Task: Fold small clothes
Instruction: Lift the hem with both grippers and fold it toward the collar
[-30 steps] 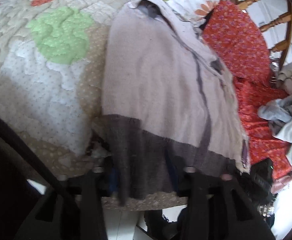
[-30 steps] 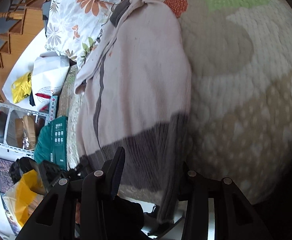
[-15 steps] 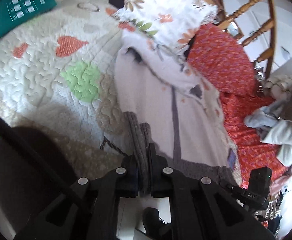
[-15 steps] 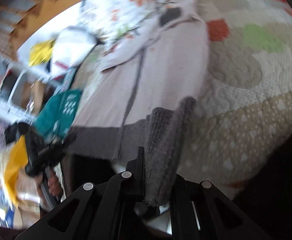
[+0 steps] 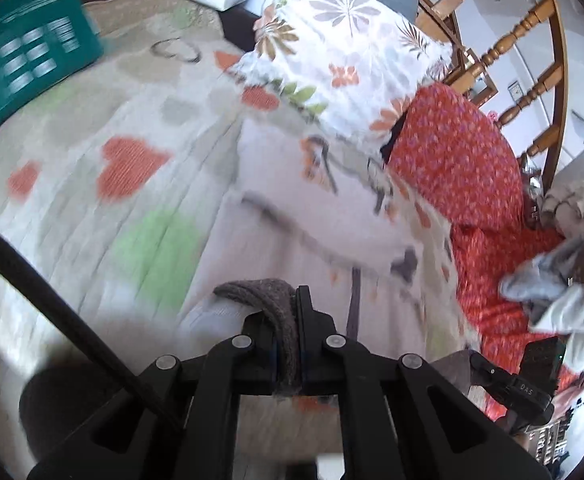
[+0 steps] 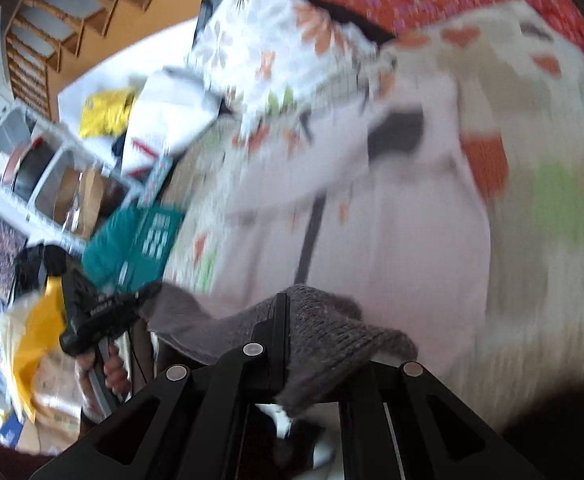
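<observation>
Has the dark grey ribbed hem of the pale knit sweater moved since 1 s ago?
Yes. The dark grey ribbed hem has been lifted off the bed edge and carried forward toward the floral pillow, pinched in the left gripper and right gripper.

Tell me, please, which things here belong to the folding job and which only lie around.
Job: pale sweater; its grey hem; left gripper; right gripper.
Lying about: floral pillow; teal box; red cloth; quilt.
</observation>
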### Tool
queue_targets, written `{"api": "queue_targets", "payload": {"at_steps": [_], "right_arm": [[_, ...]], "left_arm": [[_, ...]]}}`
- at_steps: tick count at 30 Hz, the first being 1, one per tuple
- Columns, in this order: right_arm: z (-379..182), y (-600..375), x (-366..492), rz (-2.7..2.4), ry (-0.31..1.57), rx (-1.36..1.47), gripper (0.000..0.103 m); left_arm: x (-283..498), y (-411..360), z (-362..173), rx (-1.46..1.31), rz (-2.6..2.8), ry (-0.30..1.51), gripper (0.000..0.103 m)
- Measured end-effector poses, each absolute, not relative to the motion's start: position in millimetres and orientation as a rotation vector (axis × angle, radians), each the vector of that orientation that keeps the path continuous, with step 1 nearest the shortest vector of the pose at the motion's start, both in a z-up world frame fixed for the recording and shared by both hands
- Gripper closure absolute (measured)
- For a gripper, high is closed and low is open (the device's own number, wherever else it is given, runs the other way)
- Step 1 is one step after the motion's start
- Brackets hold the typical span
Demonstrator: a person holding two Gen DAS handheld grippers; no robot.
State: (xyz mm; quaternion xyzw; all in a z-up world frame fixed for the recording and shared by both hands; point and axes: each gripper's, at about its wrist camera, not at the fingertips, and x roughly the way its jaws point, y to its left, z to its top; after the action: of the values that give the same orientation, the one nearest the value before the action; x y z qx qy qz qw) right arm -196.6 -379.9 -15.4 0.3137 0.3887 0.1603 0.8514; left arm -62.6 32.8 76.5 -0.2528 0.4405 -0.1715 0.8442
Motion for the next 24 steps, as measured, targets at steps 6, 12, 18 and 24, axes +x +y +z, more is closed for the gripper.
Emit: {"api": "queue_targets", "payload": {"at_steps": [6, 12, 18, 24], "right_arm": [[-5.8, -399.6, -80.6, 0.218, 0.791, 0.665, 0.098], [-37.8, -415.0, -2.2, 0.102, 0.864, 0.645, 0.098], [-64.5, -442.3, 34.9, 0.073, 0.893, 0.702, 0.097], [-79.2, -458.4, 68.4, 0.005, 0.912, 0.728, 0.093]], "left_arm": [[49.1, -7.3, 50.7, -0.508, -0.325, 0.946, 0.097], [122.2, -37.0, -2.6, -0.517, -0.276, 1.017, 0.097], [167.2, -46.5, -34.9, -0.581, -0.292, 1.056, 0.096], [194.3, -41.7, -38.6, -0.621, -0.251, 1.016, 0.049]]}}
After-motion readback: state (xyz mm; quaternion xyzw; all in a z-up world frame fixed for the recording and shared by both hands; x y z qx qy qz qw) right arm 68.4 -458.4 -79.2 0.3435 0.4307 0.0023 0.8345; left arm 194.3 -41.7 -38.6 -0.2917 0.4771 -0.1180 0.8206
